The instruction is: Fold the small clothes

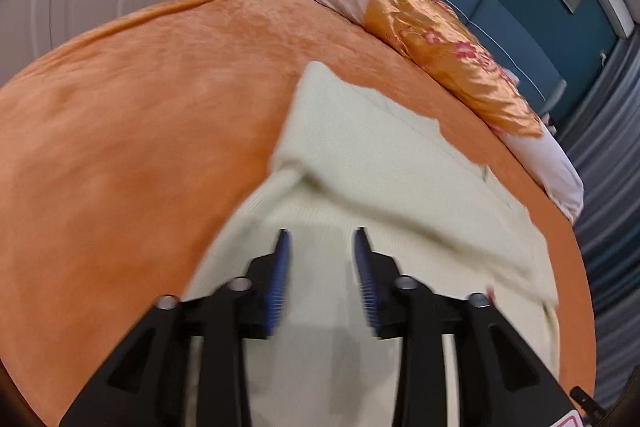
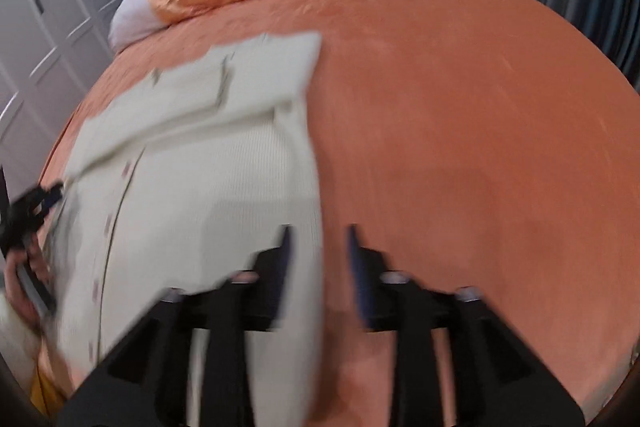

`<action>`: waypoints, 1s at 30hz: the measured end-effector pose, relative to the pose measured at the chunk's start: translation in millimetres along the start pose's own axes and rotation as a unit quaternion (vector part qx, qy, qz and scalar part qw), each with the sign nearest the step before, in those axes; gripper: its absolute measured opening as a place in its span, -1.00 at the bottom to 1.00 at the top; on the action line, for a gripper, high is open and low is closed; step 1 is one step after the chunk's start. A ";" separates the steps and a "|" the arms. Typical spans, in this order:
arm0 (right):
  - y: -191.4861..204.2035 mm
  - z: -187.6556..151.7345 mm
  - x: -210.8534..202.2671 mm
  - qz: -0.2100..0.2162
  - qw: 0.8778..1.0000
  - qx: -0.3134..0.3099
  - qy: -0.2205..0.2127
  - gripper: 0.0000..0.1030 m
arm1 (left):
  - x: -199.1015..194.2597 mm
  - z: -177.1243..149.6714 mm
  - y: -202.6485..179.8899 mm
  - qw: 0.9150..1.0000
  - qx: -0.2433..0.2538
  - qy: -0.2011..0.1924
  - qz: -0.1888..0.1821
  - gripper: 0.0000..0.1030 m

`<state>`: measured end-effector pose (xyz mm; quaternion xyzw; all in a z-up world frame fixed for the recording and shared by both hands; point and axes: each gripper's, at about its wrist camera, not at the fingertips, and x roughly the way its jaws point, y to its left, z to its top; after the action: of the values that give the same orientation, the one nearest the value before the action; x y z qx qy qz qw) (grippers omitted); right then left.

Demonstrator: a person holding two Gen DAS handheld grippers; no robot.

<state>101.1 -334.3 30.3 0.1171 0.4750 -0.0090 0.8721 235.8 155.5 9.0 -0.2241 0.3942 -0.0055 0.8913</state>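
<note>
Claws (image 1: 322, 233) (image 2: 319, 229) apart, seemingly empty, over garment (image 1: 384, 163)

Each black plastic claw (image 1: 322, 239) is fitted with ribbed blue pads (image 1: 280, 283) and silver screws (image 1: 240, 283). A red-edged label (image 1: 570, 421) is seen at its base.

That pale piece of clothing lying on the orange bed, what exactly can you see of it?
The garment is cream-white and looks like a fine ribbed knit. It lies spread on the orange bedcover, with one part folded across the far end so the layers overlap. A dark line runs down it, with small pinkish dots beside it, perhaps buttons; blur hides the detail. The left claw hangs open above it and the right claw is open over its edge; neither grips it.
</note>
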 end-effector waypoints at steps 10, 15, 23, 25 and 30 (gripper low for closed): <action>-14.9 -112.2 -46.0 0.087 0.991 0.080 0.064 0.11 | -116.7 -93.5 77.6 0.994 -0.061 0.086 0.002 0.27; -13.6 -124.2 -41.4 0.121 0.981 0.139 0.054 0.25 | -120.9 -116.7 68.6 0.993 -0.067 0.095 -0.017 0.27; -6.7 -113.9 -22.8 0.182 0.963 0.190 0.052 0.27 | -93.6 -112.6 46.6 0.992 -0.058 0.111 -0.028 0.27; -1.4 -109.7 -20.0 0.177 0.965 0.184 0.051 0.26 | -91.9 -109.3 41.9 0.993 -0.049 0.108 -0.025 0.17; 17.0 -96.5 -17.8 0.147 0.976 0.152 0.050 -0.63 | -90.5 -104.7 31.9 0.991 -0.019 0.127 -0.023 -0.83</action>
<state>13.7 -299.0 -1.9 0.3171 0.4888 0.0529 0.8110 94.4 159.8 -2.2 -0.2473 0.4989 -0.0465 0.8293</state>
